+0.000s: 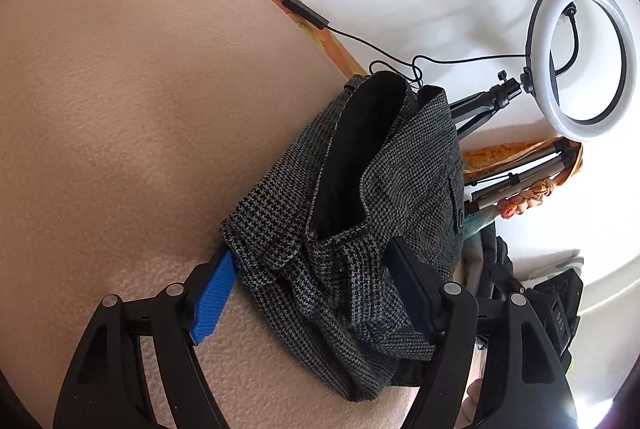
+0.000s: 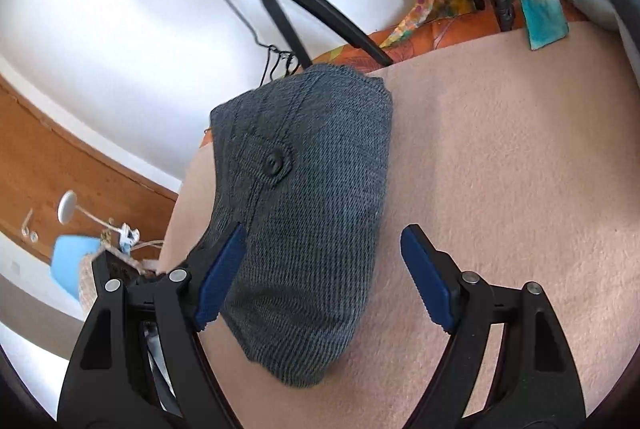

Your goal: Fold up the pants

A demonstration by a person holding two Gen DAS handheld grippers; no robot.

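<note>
Beige, nubbly bedding (image 1: pixel 120 89) fills most of the left wrist view, with a ring light (image 1: pixel 582 57) on a tripod against the white wall beyond. My left gripper (image 1: pixel 320 277) stands wide, its blue pads straddling the bunched checked pants (image 1: pixel 380 169), which lie at the cover's edge with the dark lining gaping open; I judge the bundle loosely folded, so I'd close low on the doubled layers, not the top flap. From the right wrist view, my right gripper (image 2: pixel 324 269) is also spread wide, one pad touching the pants (image 2: pixel 312 209) near the buttoned tab (image 2: pixel 274 160), the other over bare cover. I'd square both edges before pressing flat.
</note>
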